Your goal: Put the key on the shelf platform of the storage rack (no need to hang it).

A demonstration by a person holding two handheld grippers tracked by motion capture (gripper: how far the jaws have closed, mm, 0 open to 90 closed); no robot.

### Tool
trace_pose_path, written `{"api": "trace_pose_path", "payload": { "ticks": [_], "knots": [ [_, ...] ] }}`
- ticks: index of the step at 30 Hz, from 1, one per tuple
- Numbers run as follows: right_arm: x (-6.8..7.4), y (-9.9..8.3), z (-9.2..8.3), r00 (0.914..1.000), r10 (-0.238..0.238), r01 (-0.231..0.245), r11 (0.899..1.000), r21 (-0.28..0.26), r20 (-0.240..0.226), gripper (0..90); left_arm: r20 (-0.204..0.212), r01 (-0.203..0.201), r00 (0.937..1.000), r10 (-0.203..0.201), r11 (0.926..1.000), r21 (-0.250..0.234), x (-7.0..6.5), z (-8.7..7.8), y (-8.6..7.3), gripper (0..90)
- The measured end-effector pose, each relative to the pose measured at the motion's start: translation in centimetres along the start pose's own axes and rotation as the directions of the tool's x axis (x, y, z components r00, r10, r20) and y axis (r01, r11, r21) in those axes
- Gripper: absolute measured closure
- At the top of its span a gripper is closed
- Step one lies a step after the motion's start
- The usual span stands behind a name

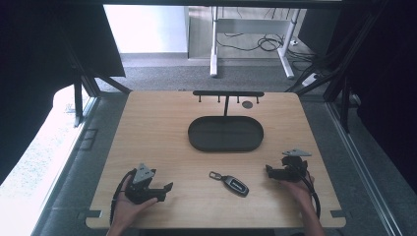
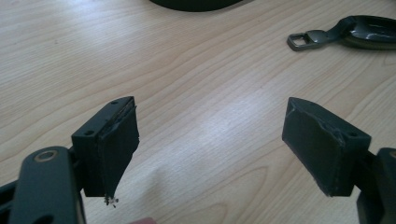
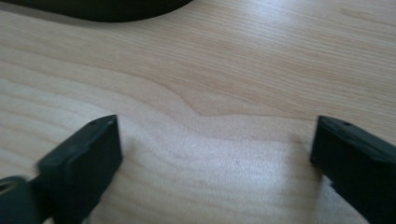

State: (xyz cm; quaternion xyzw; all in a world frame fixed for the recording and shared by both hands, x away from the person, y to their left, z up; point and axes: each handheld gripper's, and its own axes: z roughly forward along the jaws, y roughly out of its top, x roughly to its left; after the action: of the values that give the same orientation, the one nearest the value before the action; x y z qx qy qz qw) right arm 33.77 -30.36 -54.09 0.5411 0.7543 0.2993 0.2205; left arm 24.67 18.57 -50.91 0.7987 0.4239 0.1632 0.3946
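Nearest, at the table's (image 1: 162, 128) front edge: left tongs (image 1: 164, 191) spread wide, empty, resting low; right tongs (image 1: 269, 170) likewise spread, empty. Between them, just ahead: car key fob (image 1: 235, 185) flat on bare wood, metal loop (image 2: 299, 41) toward the left side. Beyond: dark oval tray (image 1: 225, 133), then hook rack (image 1: 227, 93) at the far edge. Likely hazard: slim, smooth fob skidding or pivoting away under a shallow, off-centre pinch.
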Motion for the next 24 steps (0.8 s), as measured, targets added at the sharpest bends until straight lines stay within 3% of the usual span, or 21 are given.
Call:
{"api": "trace_pose_path", "payload": {
  "ticks": [3,6,12,15,18,24],
  "knots": [
    [0.0,0.0,-0.7,0.9998,-0.019,0.019,1.0,0.007,0.002,13.2,0.0,0.002,1.0,-0.002,1.0,0.006,0.1,0.2,-0.1,18.9],
    [0.0,0.1,-1.3,0.9981,-0.052,0.052,0.999,-0.008,0.032,14.2,-0.001,-0.008,1.0,0.008,0.9998,0.018,-0.1,0.4,-0.2,18.9],
    [0.1,0.0,-2.8,0.9969,-0.074,0.072,0.996,-0.056,-0.026,18.5,0.001,-0.011,0.9999,0.011,0.9998,0.016,-0.2,0.3,-0.1,18.9],
    [-0.1,0.2,-3.3,0.9949,-0.061,0.056,0.997,-0.059,-0.08,19.3,-0.001,-0.012,0.9999,0.012,0.9998,0.017,-0.2,0.3,-0.2,18.9],
    [-0.1,0.4,-3.9,0.9936,-0.072,0.065,0.995,-0.076,-0.088,20.6,-0.001,-0.008,1.0,0.008,0.9999,0.012,-0.2,0.2,-0.2,18.9],
    [0.5,0.9,-5.1,0.9827,-0.123,0.107,0.987,-0.122,-0.138,25.7,-0.001,-0.008,1.0,0.008,0.9999,0.011,-0.1,0.2,-0.1,18.9]
  ]
}}
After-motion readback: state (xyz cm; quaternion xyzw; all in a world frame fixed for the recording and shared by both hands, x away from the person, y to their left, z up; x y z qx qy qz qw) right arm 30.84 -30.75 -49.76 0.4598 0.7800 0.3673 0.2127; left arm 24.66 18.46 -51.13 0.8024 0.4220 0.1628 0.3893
